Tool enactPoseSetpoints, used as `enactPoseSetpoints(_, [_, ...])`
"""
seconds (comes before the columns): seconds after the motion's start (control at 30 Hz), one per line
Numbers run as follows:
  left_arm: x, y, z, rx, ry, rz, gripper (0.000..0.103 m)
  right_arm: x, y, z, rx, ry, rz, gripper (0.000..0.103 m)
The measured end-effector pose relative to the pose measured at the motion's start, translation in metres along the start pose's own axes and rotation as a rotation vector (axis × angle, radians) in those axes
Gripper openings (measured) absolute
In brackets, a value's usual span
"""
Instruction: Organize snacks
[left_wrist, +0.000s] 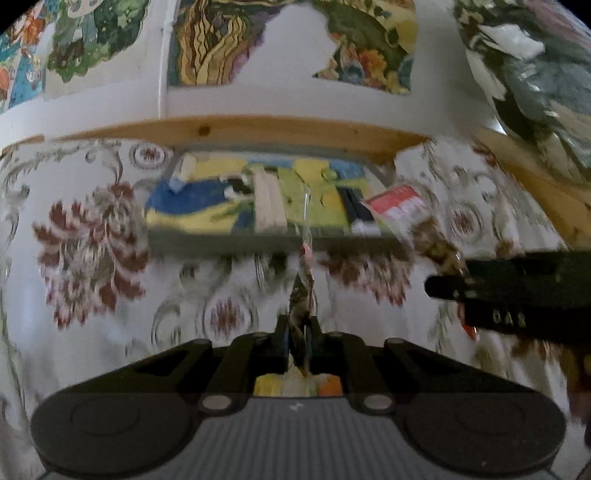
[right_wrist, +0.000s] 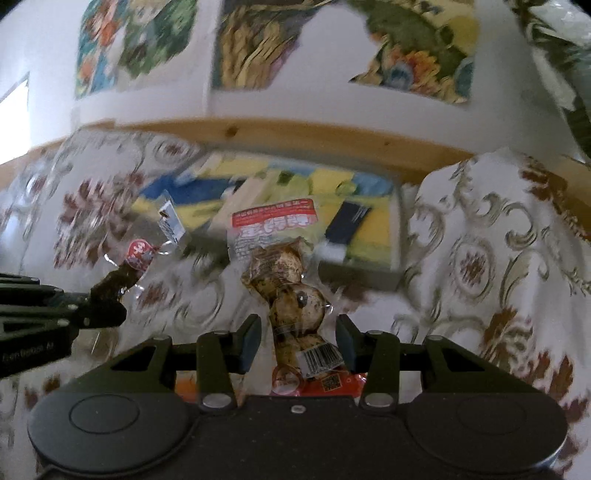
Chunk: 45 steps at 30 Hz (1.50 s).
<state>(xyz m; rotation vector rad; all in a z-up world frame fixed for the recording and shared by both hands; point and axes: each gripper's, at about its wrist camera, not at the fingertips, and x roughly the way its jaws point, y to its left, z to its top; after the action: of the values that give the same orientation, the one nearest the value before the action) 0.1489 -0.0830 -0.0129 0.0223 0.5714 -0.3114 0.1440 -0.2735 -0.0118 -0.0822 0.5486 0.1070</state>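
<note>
Black plastic left tongs (left_wrist: 298, 334) sit pinched tight on the edge of a clear snack packet (left_wrist: 302, 295), which stands edge-on between the fingers and rises toward the tray beyond; from the right wrist view the same packet (right_wrist: 138, 260) shows a dark brown filling, a round red label and a small blue-and-white tag at its far end. Right tongs (right_wrist: 298, 341) stand wide apart with blue pads (right_wrist: 251, 341) on either side of a second packet (right_wrist: 291, 291), a vacuum pack of mottled brown eggs with a red-and-white header and a barcode near the base. I cannot tell whether either pad touches it. Under both tools lies a white cloth with maroon flowers (left_wrist: 88, 254) draped over the bench, with orange and red wrappers (right_wrist: 325, 384) showing just below the right tongs. Farther off, a shallow grey tray (left_wrist: 266, 242) rests on the cloth, holding blurred yellow, blue and green packets (left_wrist: 207, 199). Behind it runs a pale wooden rail (left_wrist: 258, 129), then a white wall with torn colourful posters (left_wrist: 207, 40)
</note>
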Motion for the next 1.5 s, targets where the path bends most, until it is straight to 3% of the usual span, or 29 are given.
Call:
enactPoseSetpoints(0.27, [0.054, 0.0, 0.081, -0.066, -0.046, 0.028, 0.009, 0.038, -0.033, 0.038, 0.141, -0.159, -0.038, 0.046])
enactPoseSetpoints(0.43, [0.092, -0.009, 0.108, -0.076, -0.035, 0.019, 0.009, 0.071, -0.05, 0.052, 0.188, -0.216, -0.048, 0.046])
enactPoseSetpoints(0.6, [0.131, -0.01, 0.121, -0.161, 0.02, 0.006, 0.009, 0.096, -0.062, 0.061, 0.218, -0.247, -0.052, 0.046])
enactPoseSetpoints(0.87, [0.178, -0.009, 0.121, -0.189, 0.143, 0.013, 0.009, 0.136, -0.073, 0.063, 0.298, -0.15, -0.031, 0.046])
enactPoseSetpoints(1.23, [0.191, -0.012, 0.118, -0.174, 0.184, 0.026, 0.009, 0.154, -0.067, 0.054, 0.3, -0.097, -0.022, 0.052])
enactPoseSetpoints(1.3, [0.19, -0.012, 0.119, -0.166, 0.185, 0.035, 0.014, 0.152, -0.067, 0.054, 0.303, -0.114, -0.035, 0.056])
enactPoseSetpoints(1.37, [0.186, -0.012, 0.121, -0.162, 0.172, 0.038, 0.037, 0.149, -0.068, 0.056, 0.3, -0.127, -0.031, 0.06])
enactPoseSetpoints(1.43, [0.18, -0.011, 0.123, -0.164, 0.151, 0.05, 0.046, 0.145, -0.069, 0.058, 0.297, -0.141, -0.042, 0.064])
enactPoseSetpoints(1.5, [0.174, -0.009, 0.125, -0.171, 0.137, 0.042, 0.049, 0.139, -0.071, 0.059, 0.295, -0.157, -0.051, 0.071])
